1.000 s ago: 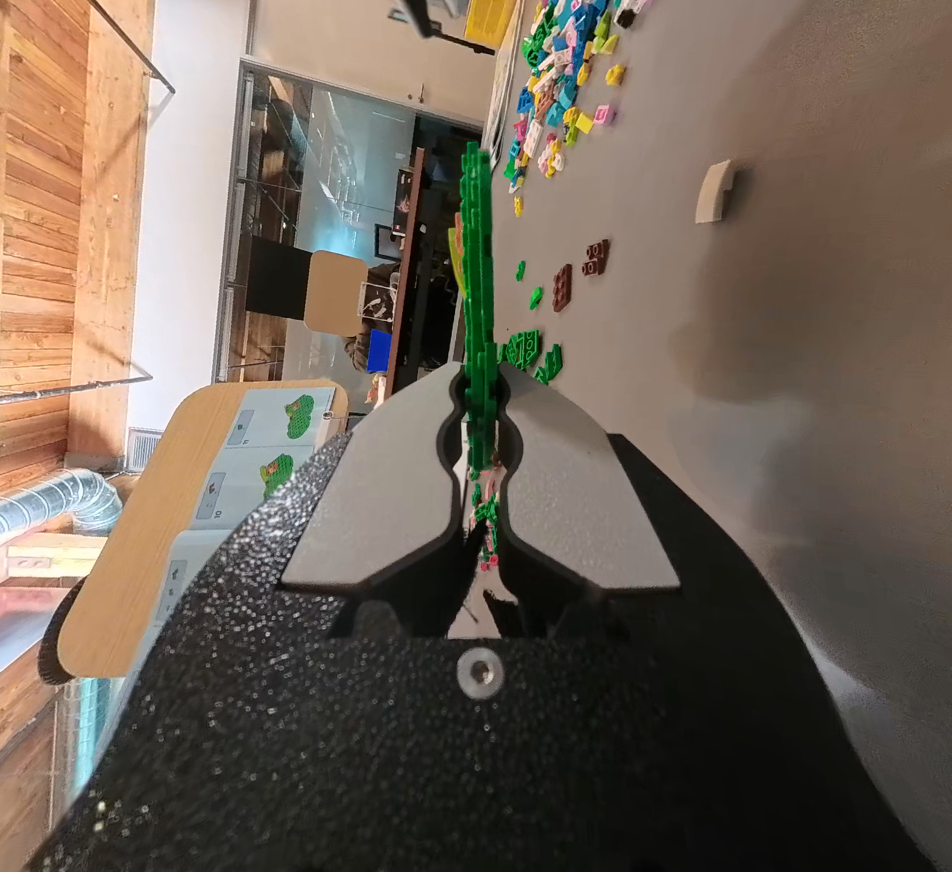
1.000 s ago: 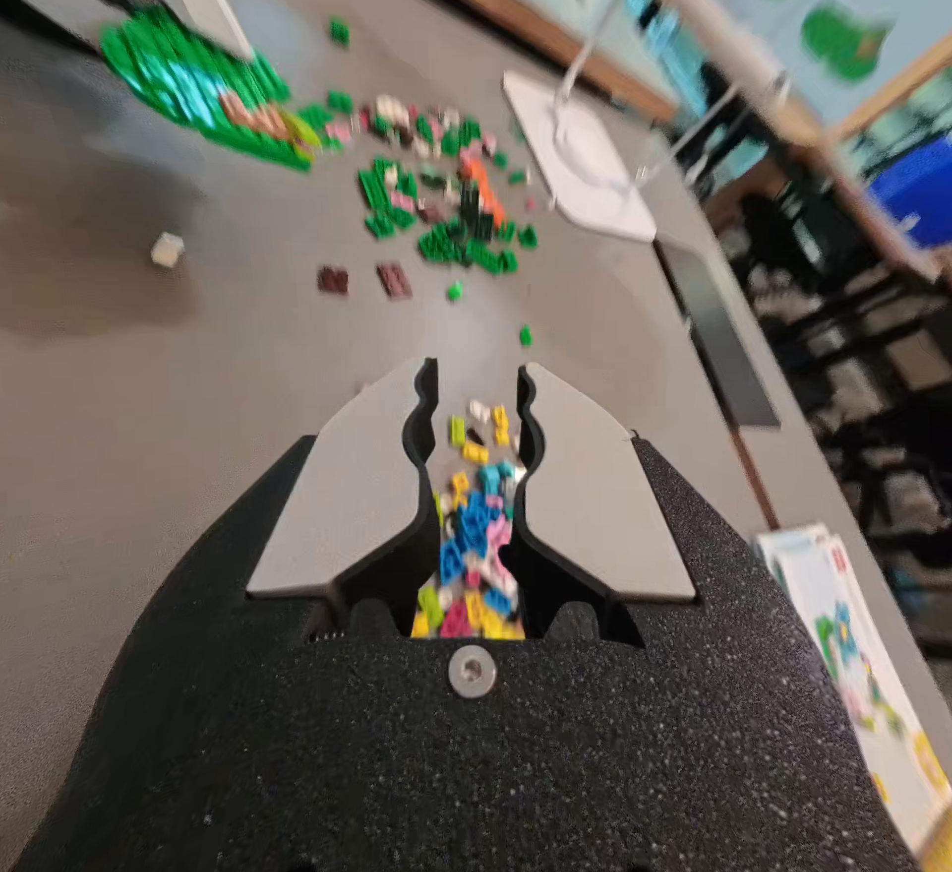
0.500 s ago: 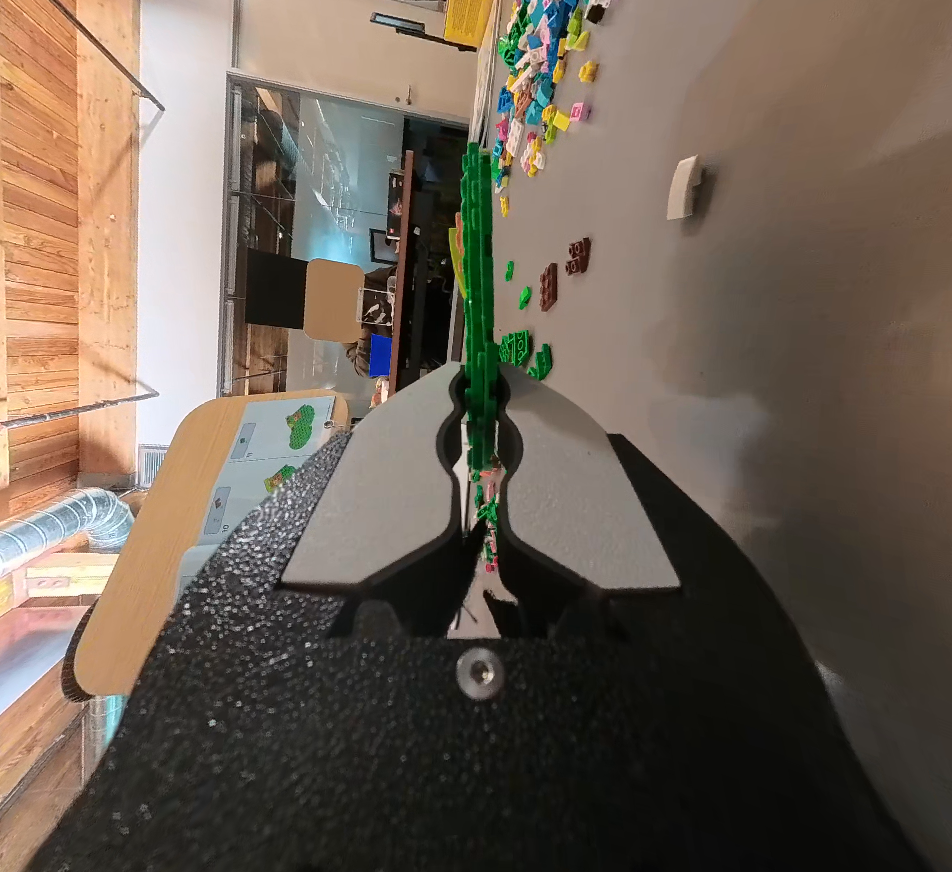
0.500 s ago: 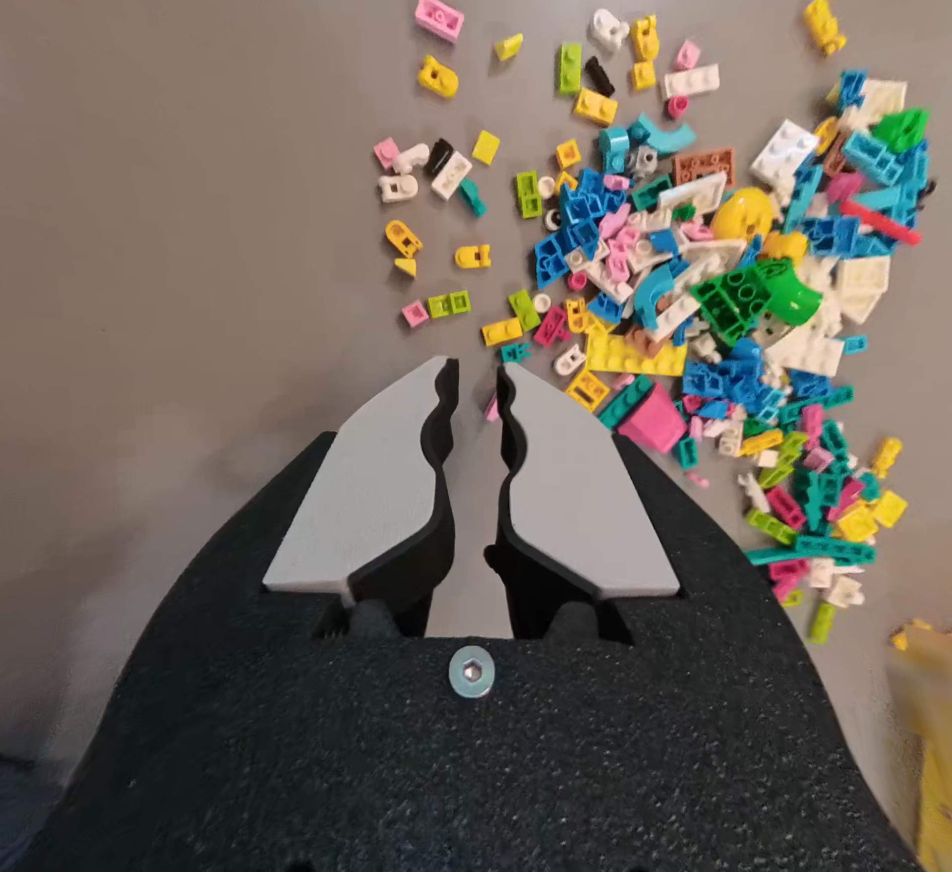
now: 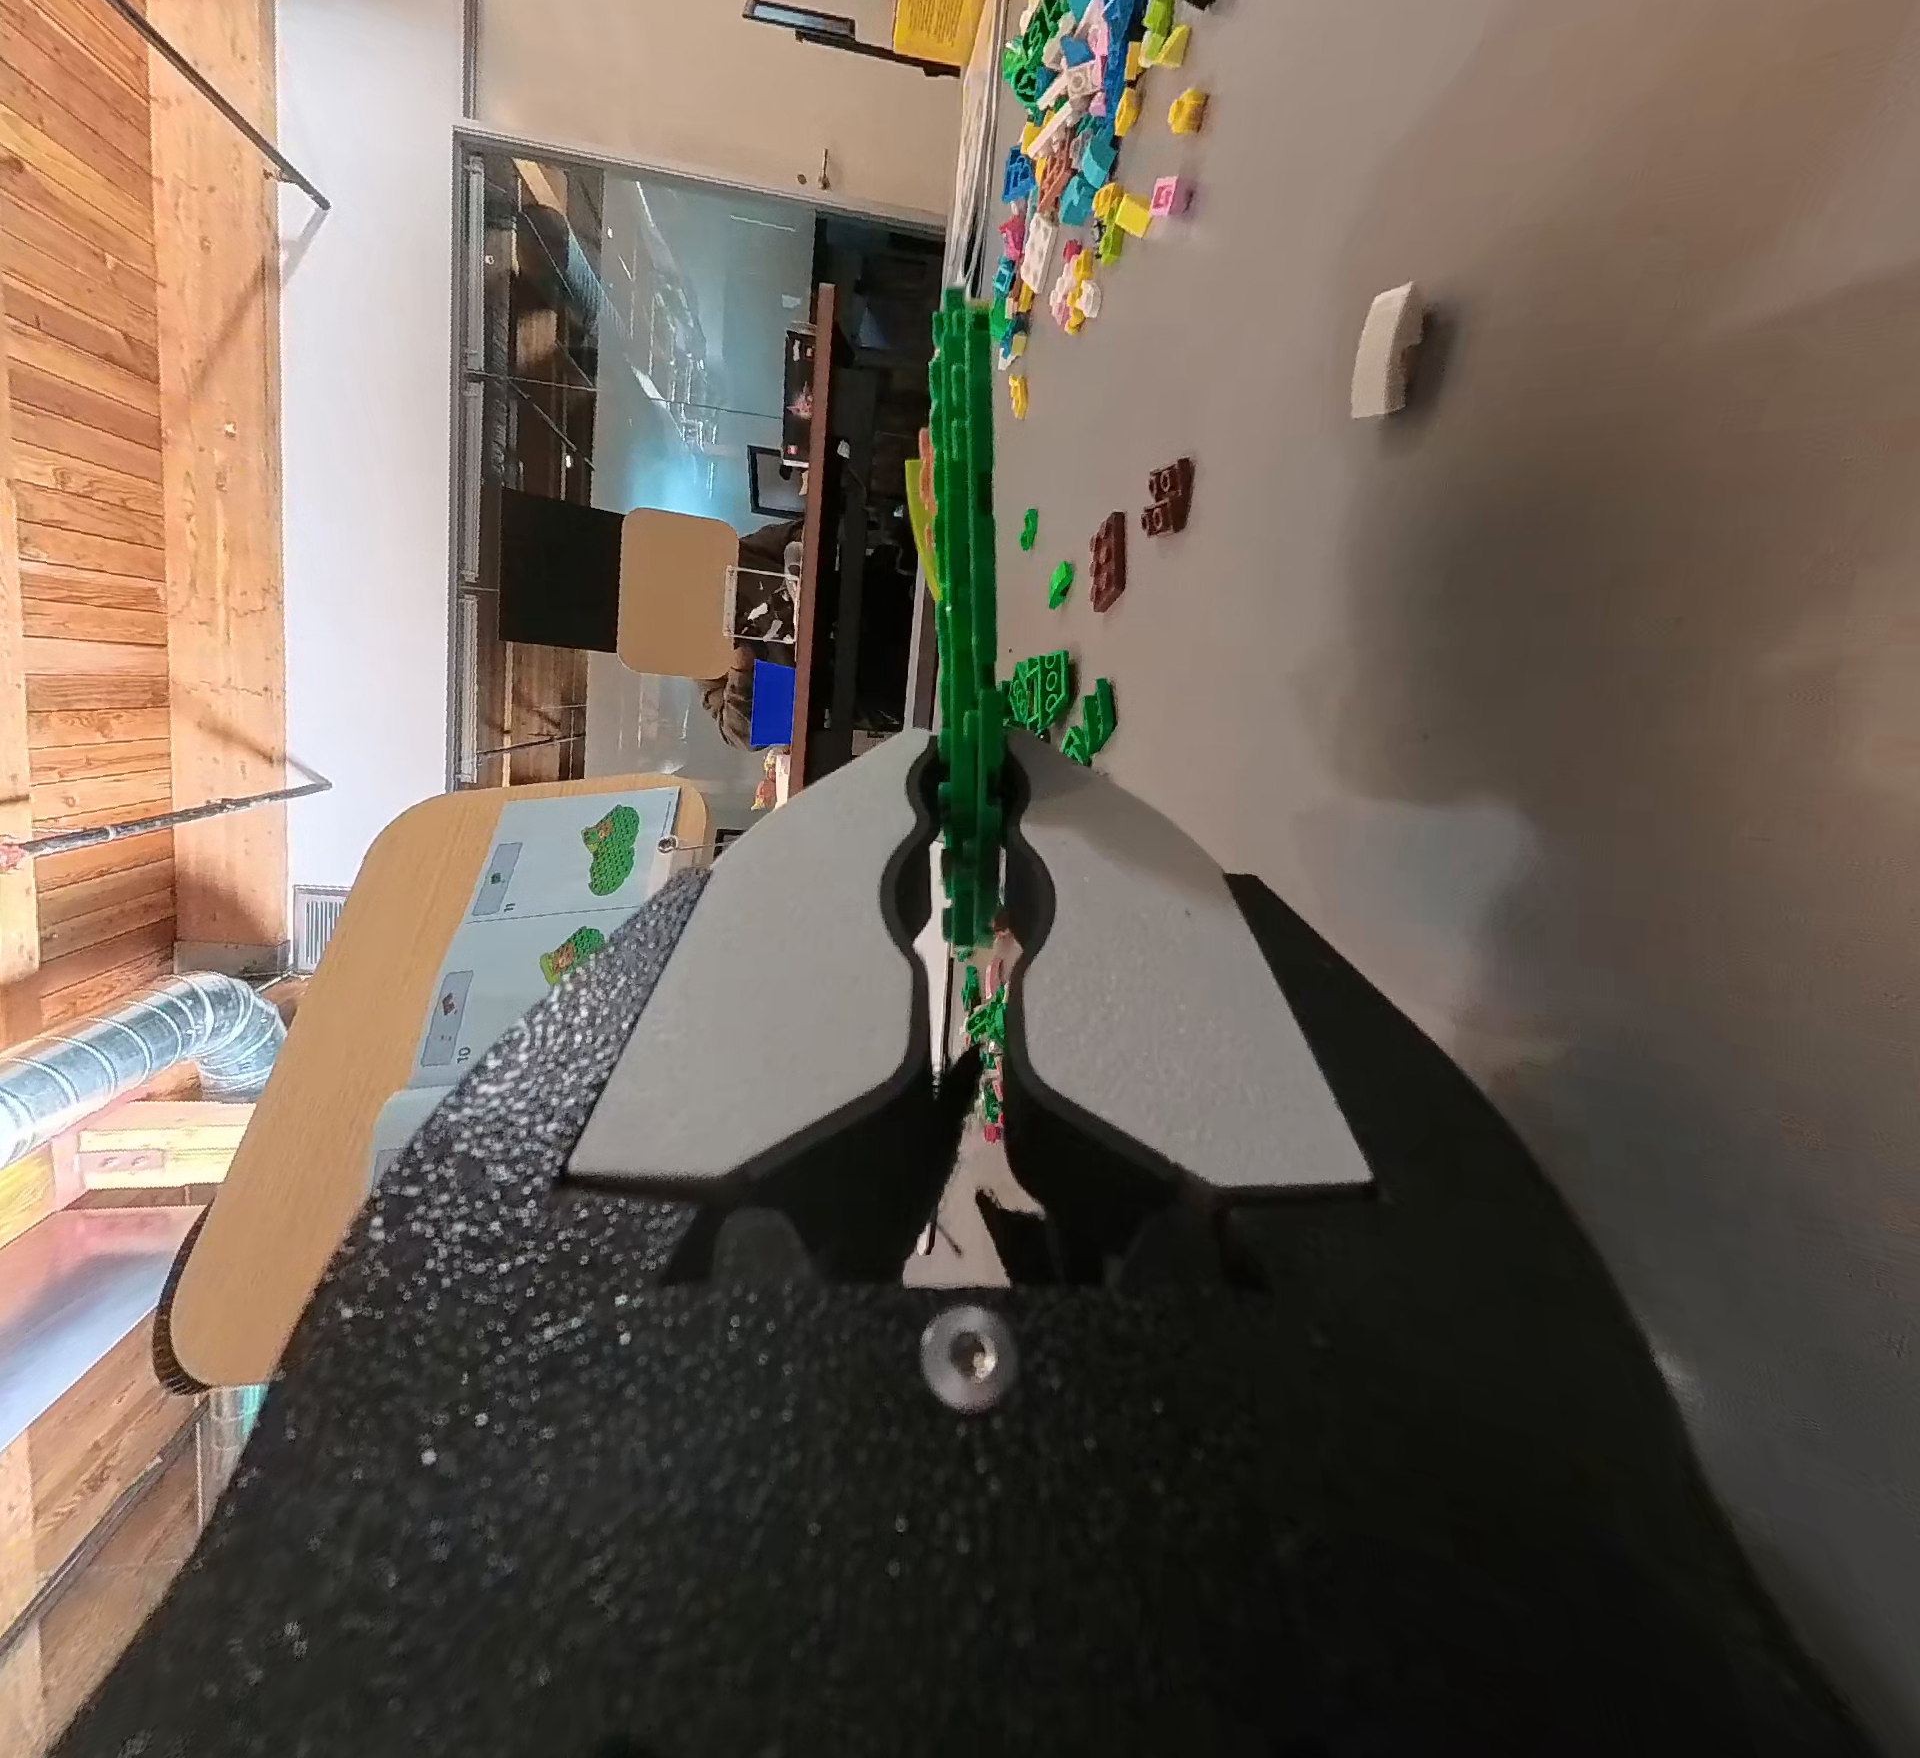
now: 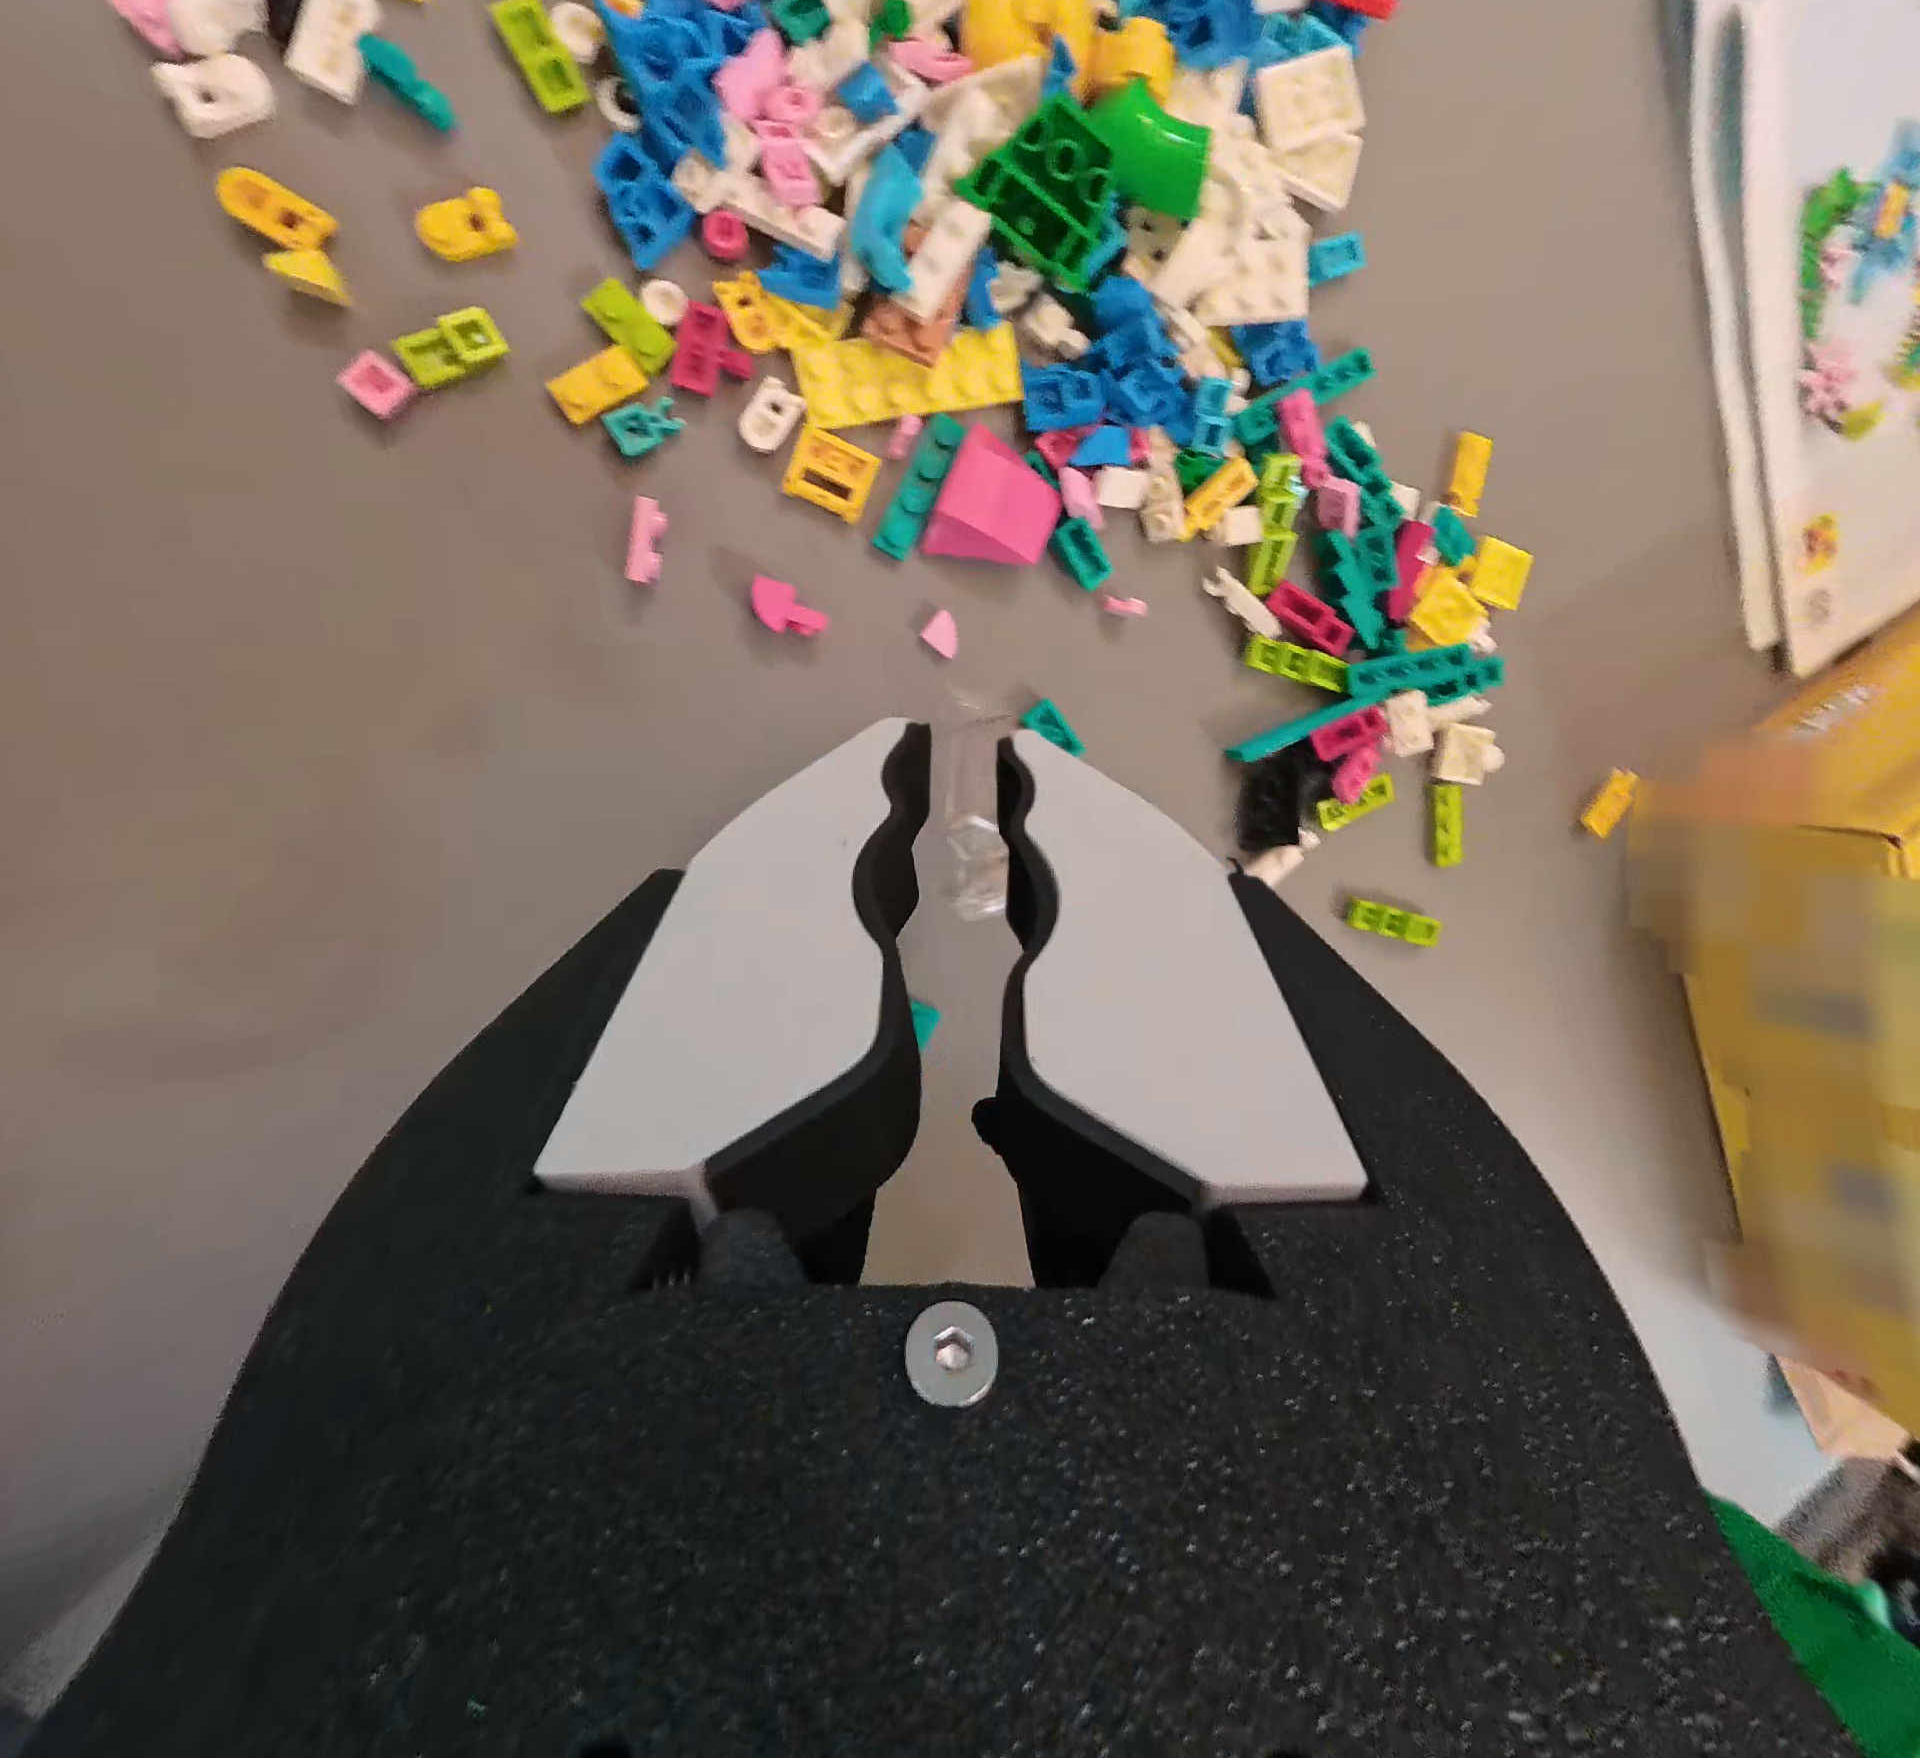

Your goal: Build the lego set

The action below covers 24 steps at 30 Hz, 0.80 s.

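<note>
My left gripper (image 5: 971,763) is shut on the edge of a flat green lego plate build (image 5: 961,503). It holds the build on edge above the grey table (image 5: 1558,669). My right gripper (image 6: 961,742) hangs over the near edge of a pile of mixed coloured bricks (image 6: 987,202). Its jaws stand a narrow gap apart. A small clear piece (image 6: 971,825) lies in that gap at the fingertips. I cannot tell whether the fingers touch it. A pink slope brick (image 6: 982,508) lies just beyond the tips.
In the left wrist view, loose green bricks (image 5: 1044,690), brown plates (image 5: 1107,560) and a white curved brick (image 5: 1382,352) lie on the table. An instruction sheet (image 5: 551,887) stands on a wooden board. A yellow box (image 6: 1797,1033) and booklets (image 6: 1818,254) lie right of the pile. There is about 35 cm between the tips of the two grippers. About 5 cm separates my right fingertips from the small clear piece (image 6: 971,825).
My right gripper swung from facing across the table to looking down on the coloured pile, then moved in; the clear piece now shows between its tips. The left gripper still holds the green build.
</note>
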Each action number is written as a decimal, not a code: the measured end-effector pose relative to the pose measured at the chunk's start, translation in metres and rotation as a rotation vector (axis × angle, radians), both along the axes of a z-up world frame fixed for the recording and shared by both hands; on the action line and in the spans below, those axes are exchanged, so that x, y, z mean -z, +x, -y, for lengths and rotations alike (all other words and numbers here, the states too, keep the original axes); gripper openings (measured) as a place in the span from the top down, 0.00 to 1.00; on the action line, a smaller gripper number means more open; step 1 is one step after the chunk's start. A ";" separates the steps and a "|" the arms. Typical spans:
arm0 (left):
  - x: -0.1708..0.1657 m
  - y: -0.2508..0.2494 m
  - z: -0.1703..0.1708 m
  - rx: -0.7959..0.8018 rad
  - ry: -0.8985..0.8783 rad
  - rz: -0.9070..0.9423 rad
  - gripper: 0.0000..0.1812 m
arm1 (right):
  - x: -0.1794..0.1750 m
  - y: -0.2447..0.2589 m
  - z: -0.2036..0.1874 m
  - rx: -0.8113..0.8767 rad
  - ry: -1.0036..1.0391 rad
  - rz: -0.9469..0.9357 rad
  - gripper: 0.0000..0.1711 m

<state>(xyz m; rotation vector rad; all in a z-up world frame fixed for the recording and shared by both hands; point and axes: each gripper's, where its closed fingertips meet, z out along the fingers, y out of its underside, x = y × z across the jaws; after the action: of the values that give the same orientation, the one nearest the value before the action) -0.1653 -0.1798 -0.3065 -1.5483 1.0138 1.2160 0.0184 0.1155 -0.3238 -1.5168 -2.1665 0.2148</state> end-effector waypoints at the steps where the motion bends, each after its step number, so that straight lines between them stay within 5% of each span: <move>1: 0.000 0.000 0.000 0.000 0.000 0.001 0.96 | -0.001 0.001 -0.006 0.016 0.016 -0.012 0.93; 10: 0.001 -0.004 0.000 -0.016 -0.003 0.016 0.96 | -0.001 0.006 -0.064 0.238 0.100 -0.112 0.94; 24: 0.001 -0.006 0.001 -0.023 -0.006 0.018 0.96 | 0.009 0.007 -0.074 0.240 0.085 -0.148 1.00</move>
<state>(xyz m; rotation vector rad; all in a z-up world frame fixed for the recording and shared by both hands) -0.1711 -0.1804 -0.3076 -1.5769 0.9911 1.2132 0.0254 0.1892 -0.3327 -1.6402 -1.8385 0.1466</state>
